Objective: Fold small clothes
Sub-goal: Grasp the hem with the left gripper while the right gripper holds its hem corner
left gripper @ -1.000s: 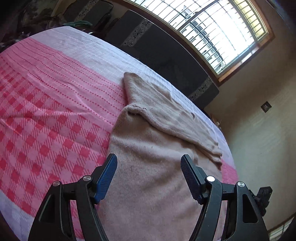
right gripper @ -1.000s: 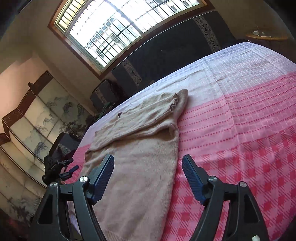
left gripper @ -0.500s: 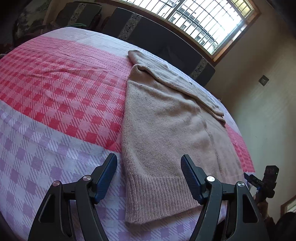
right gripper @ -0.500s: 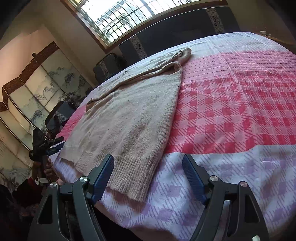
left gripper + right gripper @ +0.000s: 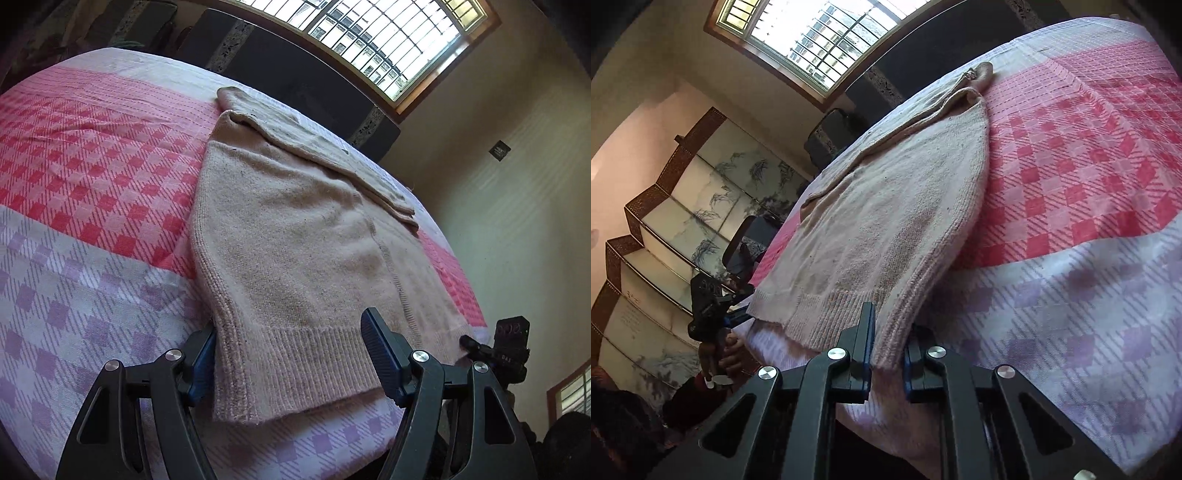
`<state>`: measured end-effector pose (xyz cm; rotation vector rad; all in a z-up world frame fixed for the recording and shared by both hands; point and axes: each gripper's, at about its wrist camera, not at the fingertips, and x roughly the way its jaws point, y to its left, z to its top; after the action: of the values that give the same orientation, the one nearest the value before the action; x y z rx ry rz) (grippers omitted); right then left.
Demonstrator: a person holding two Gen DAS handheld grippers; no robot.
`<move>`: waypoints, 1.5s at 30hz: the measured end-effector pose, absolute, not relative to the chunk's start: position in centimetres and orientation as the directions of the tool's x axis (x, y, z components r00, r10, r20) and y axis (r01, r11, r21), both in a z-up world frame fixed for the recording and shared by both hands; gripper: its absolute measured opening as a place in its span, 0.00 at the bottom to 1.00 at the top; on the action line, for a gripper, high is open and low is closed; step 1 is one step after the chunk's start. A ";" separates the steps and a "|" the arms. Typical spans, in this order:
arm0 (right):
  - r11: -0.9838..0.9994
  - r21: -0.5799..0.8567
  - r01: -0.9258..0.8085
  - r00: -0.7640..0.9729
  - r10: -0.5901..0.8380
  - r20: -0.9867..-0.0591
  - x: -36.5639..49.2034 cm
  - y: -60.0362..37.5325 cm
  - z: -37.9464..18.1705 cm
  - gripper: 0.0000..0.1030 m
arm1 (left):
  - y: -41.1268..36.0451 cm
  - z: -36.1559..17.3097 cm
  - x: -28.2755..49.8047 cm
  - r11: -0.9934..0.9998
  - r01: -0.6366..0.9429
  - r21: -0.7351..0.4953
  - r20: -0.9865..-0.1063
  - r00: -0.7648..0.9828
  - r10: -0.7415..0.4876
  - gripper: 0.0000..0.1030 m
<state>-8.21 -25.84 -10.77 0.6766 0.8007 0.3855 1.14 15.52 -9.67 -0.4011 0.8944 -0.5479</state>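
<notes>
sweater [image 5: 303, 240] | sleeves already folded in, we judge | right gripper [image 5: 886, 363] jaws clamped on hem corner | left gripper [image 5: 291, 365] jaws apart, straddling hem | bottom-up fold left

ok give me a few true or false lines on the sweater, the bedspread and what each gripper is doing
1. The right gripper has pinched the hem corner of the beige sweater. True.
2. The left gripper is clamped shut on the hem. False: its jaws stand apart, with the hem corner between them.
3. The sweater lies on a pink and lilac checked bedspread. True.
4. The sweater is rolled into a ball. False: it lies spread flat, a sleeve folded across its top.
</notes>
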 end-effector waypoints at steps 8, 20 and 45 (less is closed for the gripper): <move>0.704 0.710 -0.023 0.630 0.562 -0.536 -7.6 -26.3 -10.9 0.09 | 12.1 -9.4 0.6 0.904 0.303 -0.301 -0.706 0.567 -0.425 0.69; 0.693 0.718 0.061 0.598 0.551 -0.583 -6.7 -26.2 -11.0 0.05 | 9.9 -9.9 0.0 0.943 0.309 -0.123 -0.739 0.606 -0.294 0.69; 0.586 0.801 0.119 0.682 0.539 -0.495 -7.7 -27.7 -11.3 0.05 | 13.6 -8.8 0.7 0.885 0.264 -0.384 -0.682 0.565 -0.464 0.11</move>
<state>-7.73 -27.72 -11.28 0.9328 0.8070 0.2781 0.68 13.55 -8.79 -0.2506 0.8712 -0.4333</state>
